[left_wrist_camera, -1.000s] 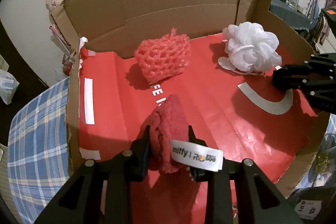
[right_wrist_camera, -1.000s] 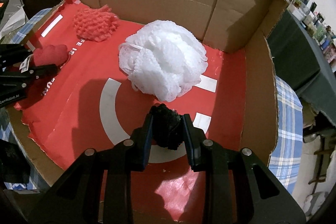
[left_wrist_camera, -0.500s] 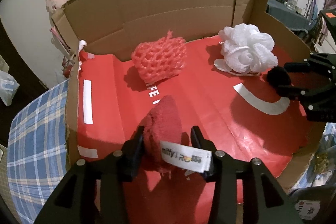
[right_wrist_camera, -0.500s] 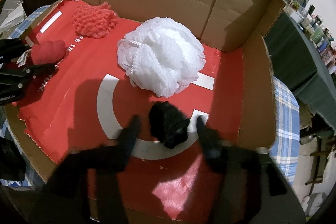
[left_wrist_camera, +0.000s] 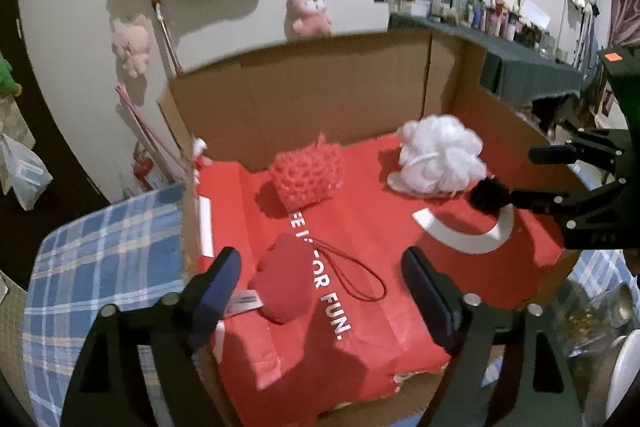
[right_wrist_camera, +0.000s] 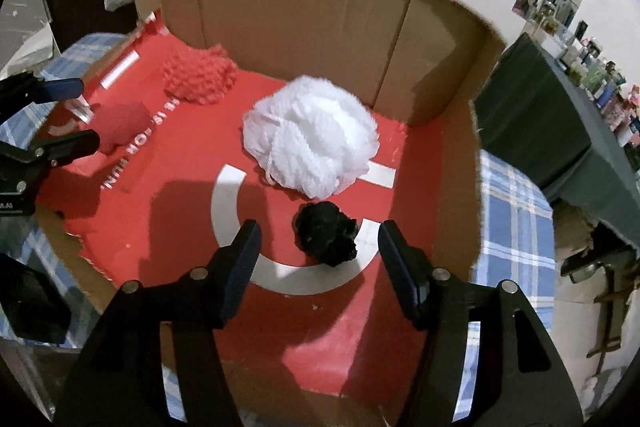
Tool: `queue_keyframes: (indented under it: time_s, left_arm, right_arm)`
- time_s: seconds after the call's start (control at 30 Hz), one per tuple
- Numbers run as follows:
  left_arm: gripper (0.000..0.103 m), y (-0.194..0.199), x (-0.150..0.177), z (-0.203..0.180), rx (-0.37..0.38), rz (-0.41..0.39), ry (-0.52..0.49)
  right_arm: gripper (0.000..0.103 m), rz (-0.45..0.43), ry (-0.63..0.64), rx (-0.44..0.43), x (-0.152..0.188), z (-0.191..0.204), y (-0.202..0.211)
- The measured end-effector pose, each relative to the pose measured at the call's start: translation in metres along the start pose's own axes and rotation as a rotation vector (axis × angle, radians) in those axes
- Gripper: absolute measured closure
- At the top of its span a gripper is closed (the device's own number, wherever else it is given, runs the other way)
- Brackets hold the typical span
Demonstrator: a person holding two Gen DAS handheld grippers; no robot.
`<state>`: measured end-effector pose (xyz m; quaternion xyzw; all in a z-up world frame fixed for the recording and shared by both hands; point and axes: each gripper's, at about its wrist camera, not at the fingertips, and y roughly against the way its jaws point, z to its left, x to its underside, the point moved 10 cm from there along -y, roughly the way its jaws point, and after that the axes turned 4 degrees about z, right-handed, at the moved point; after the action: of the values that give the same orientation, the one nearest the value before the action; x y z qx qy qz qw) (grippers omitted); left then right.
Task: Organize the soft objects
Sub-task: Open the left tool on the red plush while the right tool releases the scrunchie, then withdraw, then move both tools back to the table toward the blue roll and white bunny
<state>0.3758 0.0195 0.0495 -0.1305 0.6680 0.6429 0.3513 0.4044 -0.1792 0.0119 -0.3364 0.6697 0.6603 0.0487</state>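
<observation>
Cardboard box, red floor: 2 grippers, left gripper and right gripper, jaws spread, grasping nothing; red plush, black pom-pom lie between fingers.

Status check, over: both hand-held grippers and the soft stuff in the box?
Left hand-held gripper open, red plush released. Right hand-held gripper open, black pom-pom down. Nothing blocking.

Both views are dim indoor shots with heavy fisheye bending and black vignetted corners. Light falls from above, casting dark shadows on the red liner beneath the fingers and beside the white pouf. A pale sheen sits on the liner's near edge. Colours look oversaturated, and edges are slightly soft with motion blur.
</observation>
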Motion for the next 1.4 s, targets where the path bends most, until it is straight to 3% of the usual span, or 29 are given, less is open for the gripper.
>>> queue_keyframes:
  time_s: [0.37, 0.47, 0.57, 0.8, 1.13, 1.4]
  left_arm:
    - [0.003, 0.083, 0.003, -0.006, -0.035, -0.176, 0.054]
    - [0.000, 0.105, 0.012, -0.012, -0.035, -0.223, 0.069]
    - [0.000, 0.125, 0.024, -0.019, -0.041, -0.270, 0.074]
    - [0.000, 0.156, 0.060, -0.034, -0.027, -0.338, 0.116]
    - [0.000, 0.170, 0.115, -0.065, -0.015, -0.376, 0.134]
    - [0.000, 0.150, 0.151, -0.073, -0.012, -0.323, 0.157]
  right_arm:
    - [0.026, -0.172, -0.026, 0.017, 0.007, 0.012, 0.089]
    - [0.025, -0.233, -0.033, 0.027, 0.016, 0.017, 0.118]
    - [0.018, -0.281, -0.045, 0.027, 0.028, 0.024, 0.139]
    - [0.017, -0.384, -0.072, 0.035, 0.068, 0.046, 0.178]
    - [0.017, -0.444, -0.111, 0.051, 0.123, 0.070, 0.178]
    - [0.017, -0.418, -0.158, 0.018, 0.157, 0.081, 0.152]
